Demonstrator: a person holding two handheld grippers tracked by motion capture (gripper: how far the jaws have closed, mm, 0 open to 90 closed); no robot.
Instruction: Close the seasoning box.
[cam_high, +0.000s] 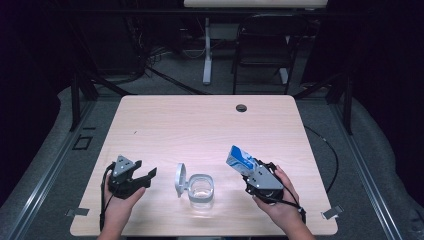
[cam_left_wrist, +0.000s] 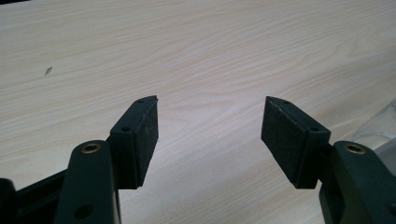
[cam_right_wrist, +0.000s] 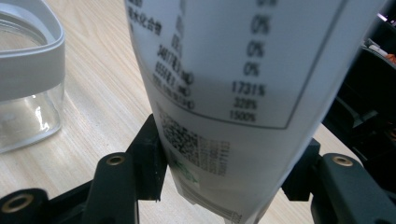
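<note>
A clear glass jar (cam_high: 201, 189) with a grey rim stands near the table's front edge, its hinged lid (cam_high: 180, 179) flipped open to the left. My left gripper (cam_high: 145, 176) rests left of the jar, pointing toward it, jaws wide apart and empty. In the left gripper view the left gripper (cam_left_wrist: 209, 126) has bare wood between its pads and the jar's edge (cam_left_wrist: 380, 126) at the right. My right gripper (cam_high: 248, 170) is shut on a blue and white packet (cam_high: 240, 159) tilted up to the left, right of the jar. The right gripper view has the packet's printed back (cam_right_wrist: 233, 70) between the pads, with the jar (cam_right_wrist: 28, 88) at the left.
The light wooden table (cam_high: 200, 125) has a cable hole (cam_high: 241, 107) near its far edge. Behind it stand a dark folding chair (cam_high: 262, 45) and a white desk leg (cam_high: 207, 50). Tape strips (cam_high: 332, 212) mark the front corners.
</note>
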